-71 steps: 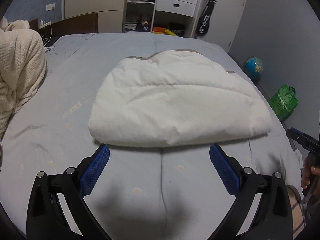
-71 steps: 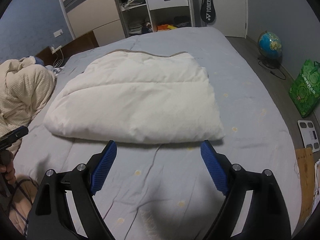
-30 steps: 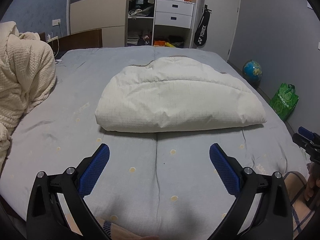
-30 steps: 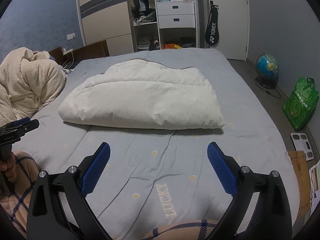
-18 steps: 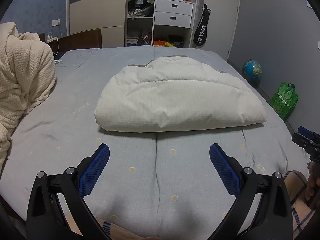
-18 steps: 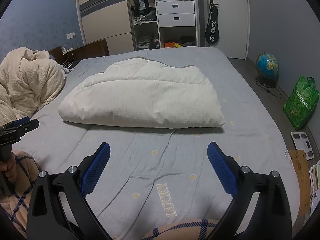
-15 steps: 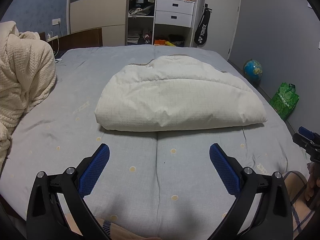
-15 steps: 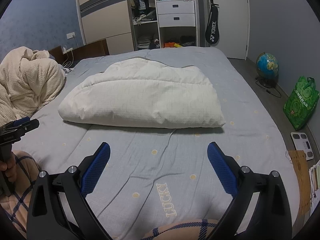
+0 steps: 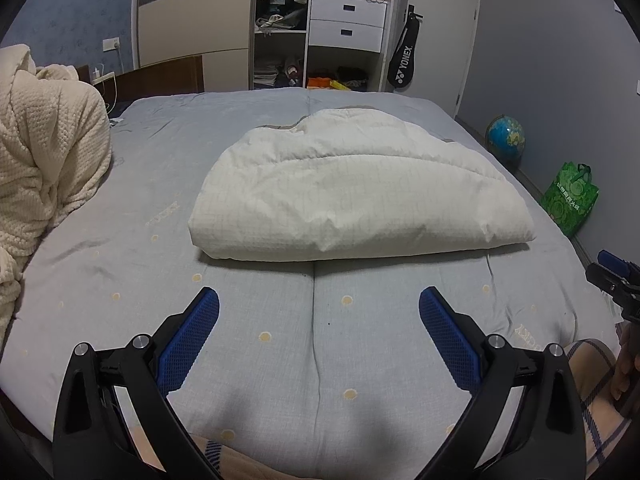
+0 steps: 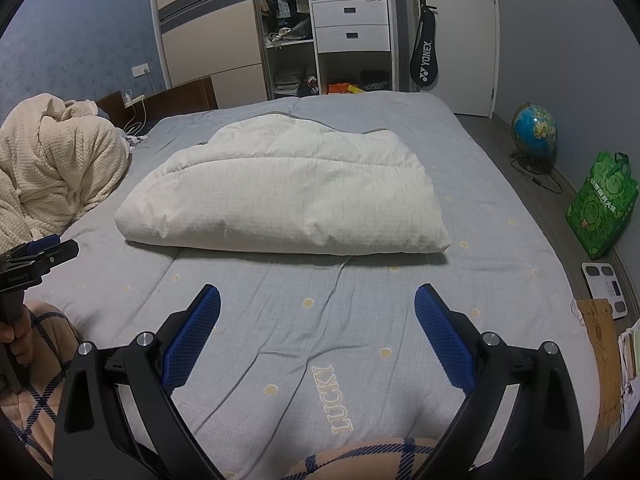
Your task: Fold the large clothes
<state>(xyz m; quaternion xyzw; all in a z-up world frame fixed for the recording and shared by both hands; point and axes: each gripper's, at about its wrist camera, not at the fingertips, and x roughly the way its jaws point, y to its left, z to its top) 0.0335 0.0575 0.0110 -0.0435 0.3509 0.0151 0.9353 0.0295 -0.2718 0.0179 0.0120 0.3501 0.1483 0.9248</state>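
A: What's on the bed (image 9: 120, 264) rn?

B: White quilted garment (image 9: 360, 196), folded into a thick puffy bundle, lying about mid-bed on the grey sheet w/ pale dots. Folded edge faces near side; a grey-brown trim strip shows at its far edge.

A: Left gripper (image 9: 319, 308)?

B: Spread wide, blue pads far apart, nothing between them. It hangs over the near part of the bed, well short of the bundle, not touching it.

A: Right gripper (image 10: 317, 304)?

B: Same: wide open, empty, over the near sheet, above the "LUCKY" lettering (image 10: 336, 398). Bundle is farther off and a bit left of centre in that view.

A: Do they see each other?

B: Yes. Right wrist cam catches the other tong at the left edge w/ a hand on its grip; left wrist cam shows the right one at the far right edge.

A: Anything else on the bed?

B: Cream waffle-knit blanket (image 10: 56, 176) heaped at the left side, apart from the bundle. Plaid fabric of the person's clothes shows at the near edge in both views.

A: Room?

B: Open wardrobe (image 9: 280, 44) w/ white drawers at the far wall, black racket bag (image 10: 425, 60) hanging beside it. Right of the bed on the floor: globe (image 10: 534, 128), green bag (image 10: 602, 210), white scale (image 10: 604, 286).
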